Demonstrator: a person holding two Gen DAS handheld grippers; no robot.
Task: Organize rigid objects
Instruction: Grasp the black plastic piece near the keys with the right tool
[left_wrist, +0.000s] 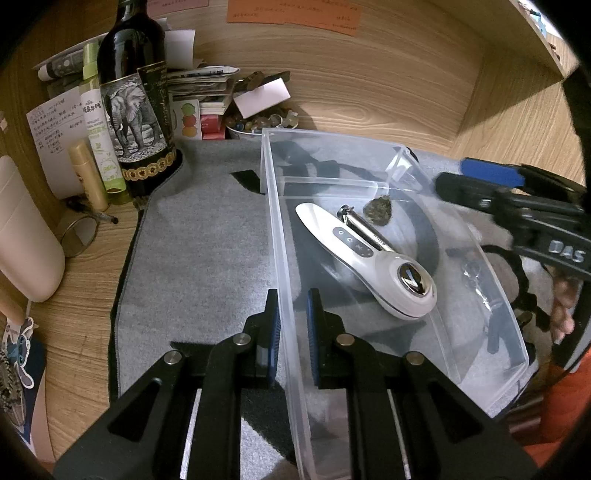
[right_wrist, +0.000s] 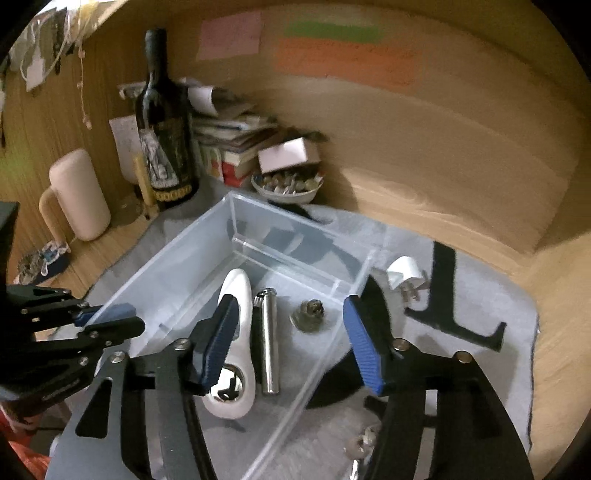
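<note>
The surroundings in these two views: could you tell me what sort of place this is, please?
Probably a cluttered home desk set in a wooden alcove: sticky notes on the back panel, a wine bottle beside stacked books, and a clear bin on a grey mat.

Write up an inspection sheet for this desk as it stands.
Surface: grey mat on wooden desk.
Job's things: clear bin holds white handheld device, metal cylinder, small dark lump; white plug outside on the mat.
Clutter: wine bottle, paper stack, bowl of beads.
Grippers: left tongs shut on the bin's wall; right tongs open, empty.
Cables: nothing seen.
Surroundings: wood panels, sticky notes.
</note>
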